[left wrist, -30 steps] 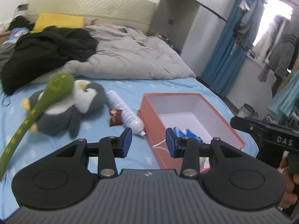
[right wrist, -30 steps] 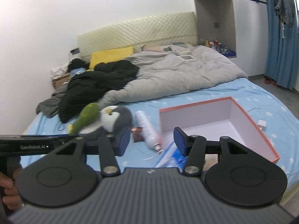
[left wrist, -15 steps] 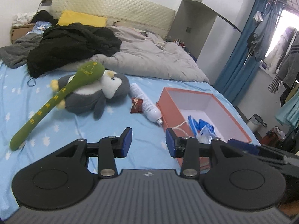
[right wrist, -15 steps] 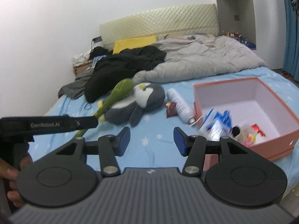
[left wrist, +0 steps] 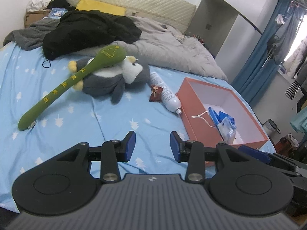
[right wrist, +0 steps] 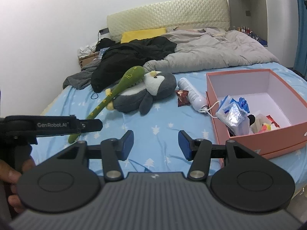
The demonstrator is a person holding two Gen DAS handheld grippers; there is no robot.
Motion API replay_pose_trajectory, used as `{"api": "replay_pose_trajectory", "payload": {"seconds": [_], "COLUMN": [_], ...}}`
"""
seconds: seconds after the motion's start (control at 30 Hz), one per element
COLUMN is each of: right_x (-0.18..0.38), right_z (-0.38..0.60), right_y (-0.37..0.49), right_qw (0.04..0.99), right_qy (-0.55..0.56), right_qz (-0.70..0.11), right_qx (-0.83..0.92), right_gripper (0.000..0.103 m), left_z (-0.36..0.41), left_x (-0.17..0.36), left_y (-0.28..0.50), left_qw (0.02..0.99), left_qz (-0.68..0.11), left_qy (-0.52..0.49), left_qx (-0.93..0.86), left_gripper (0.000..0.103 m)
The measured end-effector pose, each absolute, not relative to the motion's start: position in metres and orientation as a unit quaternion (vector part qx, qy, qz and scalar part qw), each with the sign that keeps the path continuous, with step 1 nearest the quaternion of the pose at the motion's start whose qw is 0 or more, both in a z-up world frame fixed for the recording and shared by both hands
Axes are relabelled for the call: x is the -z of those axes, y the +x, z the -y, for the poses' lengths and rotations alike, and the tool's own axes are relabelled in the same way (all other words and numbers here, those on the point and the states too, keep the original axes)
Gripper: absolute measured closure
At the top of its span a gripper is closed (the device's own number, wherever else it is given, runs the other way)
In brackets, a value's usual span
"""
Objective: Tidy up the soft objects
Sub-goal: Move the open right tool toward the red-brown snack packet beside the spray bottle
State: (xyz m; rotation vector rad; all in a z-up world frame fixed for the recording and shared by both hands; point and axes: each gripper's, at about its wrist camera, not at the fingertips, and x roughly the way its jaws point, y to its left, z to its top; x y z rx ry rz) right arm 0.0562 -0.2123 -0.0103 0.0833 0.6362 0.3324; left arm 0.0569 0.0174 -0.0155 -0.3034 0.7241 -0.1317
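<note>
Two plush toys are counted on the blue bedsheet [right wrist: 163, 134]: one grey penguin [right wrist: 145, 92] and one long green plush stick [right wrist: 115, 94] laid across it at the left. To their right, one white spray bottle [right wrist: 192, 94] and one red snack packet [right wrist: 182, 97] are seen beside one open pink box [right wrist: 268, 143], in which one blue-and-silver plastic bag [right wrist: 233, 113] and several small items too jumbled to number are held. At the far end, one grey duvet [right wrist: 211, 55], one black garment heap [right wrist: 130, 57] and one yellow pillow [right wrist: 143, 34] are tallied.
</note>
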Motion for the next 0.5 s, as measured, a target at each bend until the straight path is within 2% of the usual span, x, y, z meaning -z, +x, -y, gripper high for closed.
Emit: {"api": "replay_pose_trajectory", "payload": {"seconds": [0.5], "right_x": [0.036], "right_z": [0.189], "right_y": [0.134], "right_qw": [0.928], "right_qy": [0.021], "right_qz": [-0.340], "right_qx": [-0.149], "right_gripper": [0.049], "left_z": [-0.041], "left_x": [0.046], "left_y": [0.145], "left_qw": [0.911], "left_qz": [-0.380], "left_qy": [-0.155], "left_qx": [0.045], "left_gripper": [0.058]}}
